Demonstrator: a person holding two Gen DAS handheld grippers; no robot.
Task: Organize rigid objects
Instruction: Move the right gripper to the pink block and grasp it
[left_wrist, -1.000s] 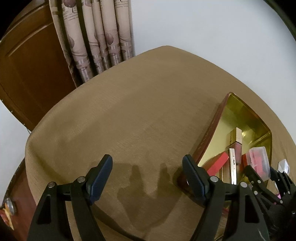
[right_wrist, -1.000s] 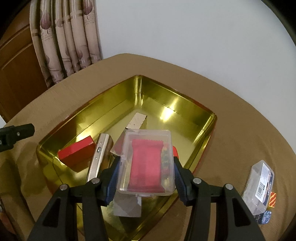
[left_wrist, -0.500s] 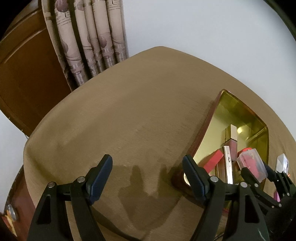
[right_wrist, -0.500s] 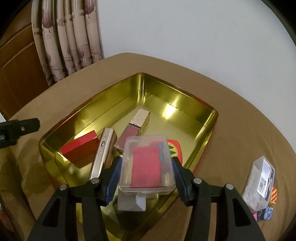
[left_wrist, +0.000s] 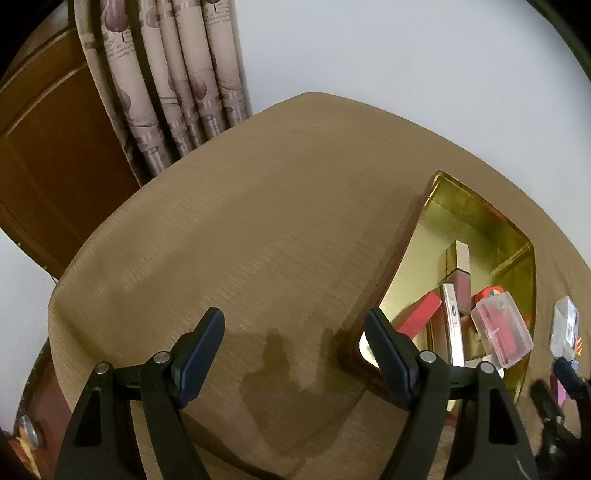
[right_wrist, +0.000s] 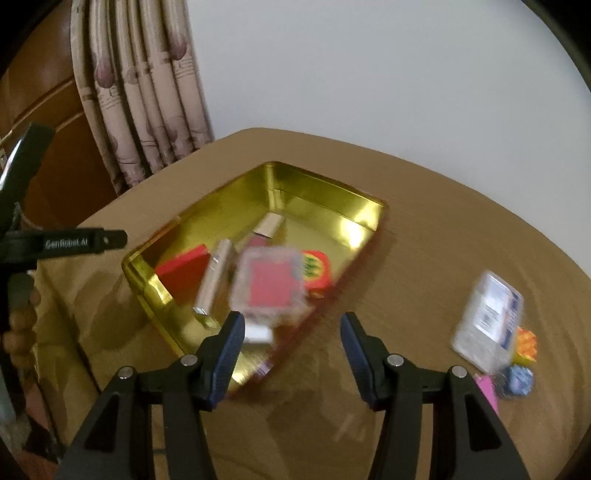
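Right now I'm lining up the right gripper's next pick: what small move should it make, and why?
Probably swing the right gripper, empty with jaws apart, toward the clear box lying outside the gold tin on the table. The clear case with red contents already sits inside the tin.

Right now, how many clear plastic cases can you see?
2. One with red contents lies in the gold tin, on top of other items. The other lies on the table right of the tin. More could be hidden underneath.
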